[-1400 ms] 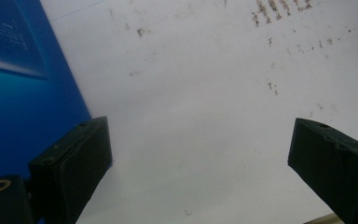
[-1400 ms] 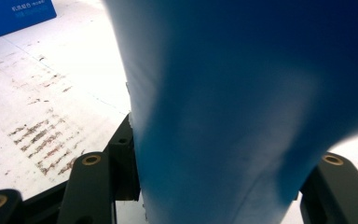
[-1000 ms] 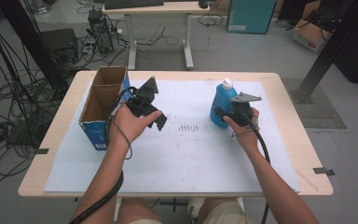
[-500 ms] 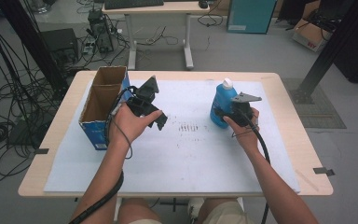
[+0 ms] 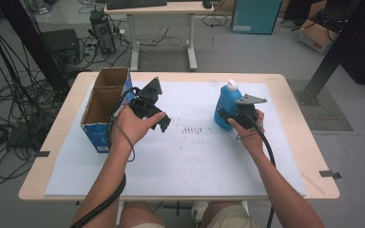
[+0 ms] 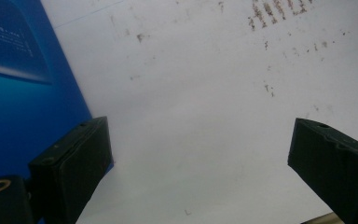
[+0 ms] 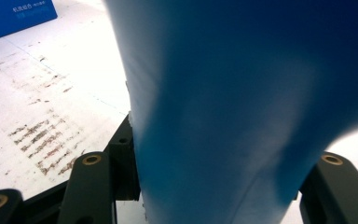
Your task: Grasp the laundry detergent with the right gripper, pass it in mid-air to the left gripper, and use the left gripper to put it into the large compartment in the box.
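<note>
High view had the right gripper (image 5: 234, 115) clamped on the blue bottle (image 5: 227, 105) standing on the white mat (image 5: 195, 156), left gripper (image 5: 158, 117) wide open by the cardboard box (image 5: 103, 97), so I guessed lifting it boxward came next.

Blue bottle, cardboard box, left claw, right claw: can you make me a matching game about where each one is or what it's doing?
Things:
1. blue bottle
2. cardboard box
3. left claw
4. right claw

States:
A. open, nothing between its jaws
B. standing upright, white cap on top
C. shut on the bottle
D. at the table's left side, open on top

Pairs: 1-B, 2-D, 3-A, 4-C
</note>
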{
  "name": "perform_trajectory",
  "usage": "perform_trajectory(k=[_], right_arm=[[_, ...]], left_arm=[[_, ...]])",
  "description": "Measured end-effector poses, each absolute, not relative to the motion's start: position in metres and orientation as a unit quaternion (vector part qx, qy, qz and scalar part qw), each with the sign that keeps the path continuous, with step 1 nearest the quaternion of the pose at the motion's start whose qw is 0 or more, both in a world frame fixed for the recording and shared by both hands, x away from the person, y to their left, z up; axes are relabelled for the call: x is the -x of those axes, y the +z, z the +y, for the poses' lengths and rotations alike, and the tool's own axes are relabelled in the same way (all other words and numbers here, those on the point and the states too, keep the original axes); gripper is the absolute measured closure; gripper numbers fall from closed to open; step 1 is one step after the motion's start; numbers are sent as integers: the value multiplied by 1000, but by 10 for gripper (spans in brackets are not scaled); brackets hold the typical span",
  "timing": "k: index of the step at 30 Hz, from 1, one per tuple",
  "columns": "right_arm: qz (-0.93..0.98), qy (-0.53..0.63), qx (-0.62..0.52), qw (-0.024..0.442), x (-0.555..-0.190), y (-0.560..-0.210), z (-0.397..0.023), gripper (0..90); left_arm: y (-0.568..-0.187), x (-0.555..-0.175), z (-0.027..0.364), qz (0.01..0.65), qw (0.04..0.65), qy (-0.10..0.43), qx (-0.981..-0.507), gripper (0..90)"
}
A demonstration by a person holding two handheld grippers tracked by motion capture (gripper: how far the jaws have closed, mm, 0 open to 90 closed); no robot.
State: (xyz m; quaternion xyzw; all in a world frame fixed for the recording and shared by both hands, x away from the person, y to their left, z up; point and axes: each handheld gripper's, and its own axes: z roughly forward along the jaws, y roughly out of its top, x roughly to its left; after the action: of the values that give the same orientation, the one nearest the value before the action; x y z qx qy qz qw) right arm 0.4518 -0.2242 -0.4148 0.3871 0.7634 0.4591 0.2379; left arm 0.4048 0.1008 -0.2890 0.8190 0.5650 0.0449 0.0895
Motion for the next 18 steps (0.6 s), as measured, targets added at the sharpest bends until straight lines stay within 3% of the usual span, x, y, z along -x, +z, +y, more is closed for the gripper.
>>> perform_trajectory(k=[18], right_arm=[[761, 460, -388, 240, -451, -415, -224, 421]], left_arm=[[-289, -406, 100, 562, 91, 45, -821, 64]])
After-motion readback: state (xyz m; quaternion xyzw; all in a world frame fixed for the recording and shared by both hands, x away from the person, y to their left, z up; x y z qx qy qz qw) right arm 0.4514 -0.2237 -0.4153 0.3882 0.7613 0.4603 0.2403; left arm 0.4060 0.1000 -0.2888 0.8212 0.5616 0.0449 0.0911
